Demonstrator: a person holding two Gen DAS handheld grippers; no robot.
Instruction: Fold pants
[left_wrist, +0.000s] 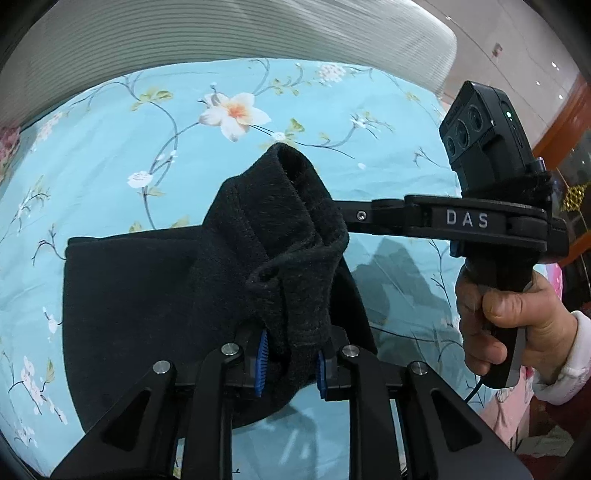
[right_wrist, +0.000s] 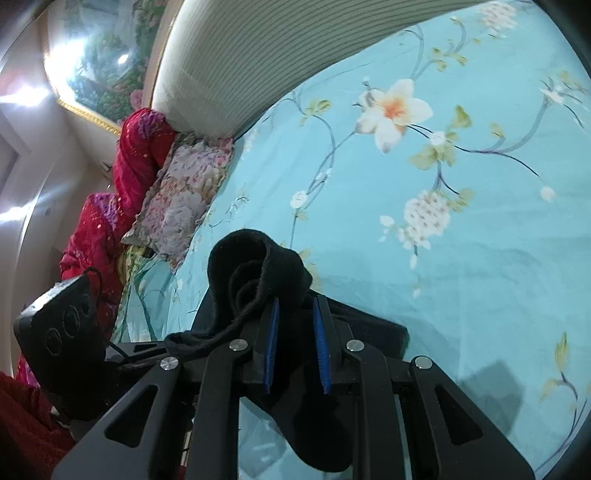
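The black pants (left_wrist: 147, 295) lie partly on the turquoise floral bed sheet (left_wrist: 129, 147), with one end lifted off it. My left gripper (left_wrist: 290, 365) is shut on a bunched fold of the pants between its blue pads (left_wrist: 262, 354). In the left wrist view the other hand-held gripper (left_wrist: 480, 221) reaches in from the right, its tip hidden behind the raised cloth. In the right wrist view my right gripper (right_wrist: 297, 343) is shut on the pants (right_wrist: 266, 273), whose rolled edge sticks up past the blue pads (right_wrist: 272, 339). The rest of the pants hangs below the fingers.
A ribbed beige headboard (left_wrist: 221, 33) runs along the far side of the bed. A floral pillow (right_wrist: 184, 192) and a red quilt (right_wrist: 129, 170) are piled at the left in the right wrist view. The left gripper's camera block (right_wrist: 62, 332) sits low left.
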